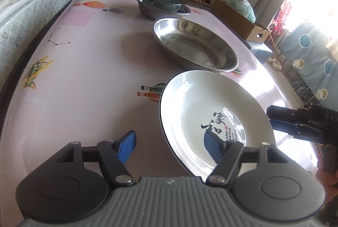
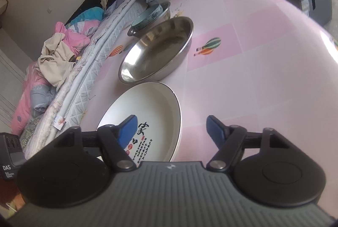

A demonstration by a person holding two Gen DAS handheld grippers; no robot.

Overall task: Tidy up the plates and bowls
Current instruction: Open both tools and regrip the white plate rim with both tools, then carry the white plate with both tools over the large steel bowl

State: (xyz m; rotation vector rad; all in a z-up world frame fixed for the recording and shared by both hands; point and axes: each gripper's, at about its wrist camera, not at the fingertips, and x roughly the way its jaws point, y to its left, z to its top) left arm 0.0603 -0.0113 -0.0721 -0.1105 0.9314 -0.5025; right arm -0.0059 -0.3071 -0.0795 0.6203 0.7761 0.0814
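Left gripper [image 1: 169, 145] and right gripper [image 2: 171, 129] spread over pink balloon-print table [image 1: 88, 70] beside mattress [image 1: 31, 9].

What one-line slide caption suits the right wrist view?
Open tongs straddle the white plate rim before steel basin.

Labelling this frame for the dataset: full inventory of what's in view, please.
white plate: 1, white with black calligraphy, nearest on table
steel basin: 1, silver, behind the plate
steel bowl: 1, silver, far end of table
ceramic bowl: 1, pale teal, tilted inside the steel bowl
table: 1, pink balloon-print cover
mattress: 1, grey quilted, beside table, bedding piled on it
cardboard box: 1, brown, beyond table
left gripper: blue pads, open over plate's rim
right gripper: blue pads, open, straddling plate's opposite rim
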